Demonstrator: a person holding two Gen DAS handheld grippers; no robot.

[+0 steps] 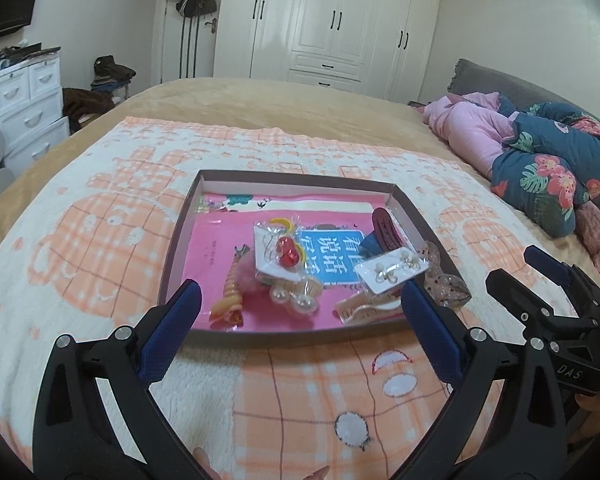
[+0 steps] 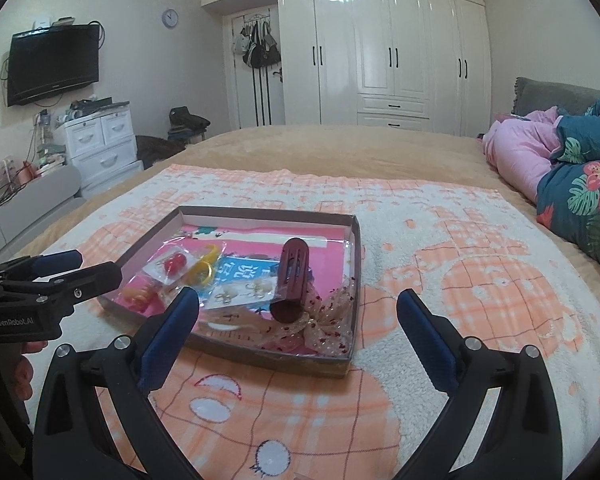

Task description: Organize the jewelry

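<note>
A shallow brown box (image 1: pixel 300 178) sits on the bed and holds a pink book with jewelry on it. Inside lie an earring card (image 1: pixel 388 274), a bagged red charm (image 1: pixel 286 252), an orange spiral clip (image 1: pixel 232 292), pearl pieces (image 1: pixel 296 296), a maroon hair clip (image 1: pixel 386 228) and a sparkly bow (image 1: pixel 446 284). My left gripper (image 1: pixel 300 286) hovers open at the box's near edge, holding nothing. My right gripper (image 2: pixel 298 294) is open and empty in front of the box (image 2: pixel 268 213), near the maroon clip (image 2: pixel 294 276) and bow (image 2: pixel 324 320). The left gripper (image 2: pixel 96 266) shows at the box's left corner.
The box rests on an orange-and-white blanket (image 1: pixel 100 240) spread over a tan bedcover. Pink and floral quilts (image 1: pixel 540 160) are piled at the right. A white drawer unit (image 2: pixel 100 140) stands left of the bed, wardrobes behind.
</note>
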